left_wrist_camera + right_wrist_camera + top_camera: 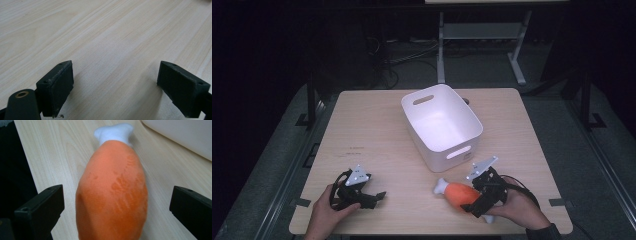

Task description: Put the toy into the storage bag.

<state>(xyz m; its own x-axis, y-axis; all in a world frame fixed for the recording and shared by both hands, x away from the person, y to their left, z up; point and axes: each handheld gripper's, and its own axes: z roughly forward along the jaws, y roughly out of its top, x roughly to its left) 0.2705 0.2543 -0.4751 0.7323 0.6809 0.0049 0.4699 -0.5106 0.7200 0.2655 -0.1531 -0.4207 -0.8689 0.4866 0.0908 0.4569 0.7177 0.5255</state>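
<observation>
An orange plush drumstick [457, 192] with a white bone end lies on the wooden table [372, 130] near the front right, its white end pointing left. My right gripper [469, 200], held in a hand, is open around its fat end. In the right gripper view the drumstick [112, 190] sits between the black jaws of the right gripper [116, 195], with a gap on each side. My left gripper [374, 199] rests near the front left, held by the other hand. It is open over bare wood, as the left gripper view [115, 72] shows.
A white plastic bin [452, 155] with cut-out handles stands empty at the table's centre, just behind the drumstick; its wall [185, 135] shows at the upper right of the right gripper view. Beyond the table are a dark floor, cables and a white stand.
</observation>
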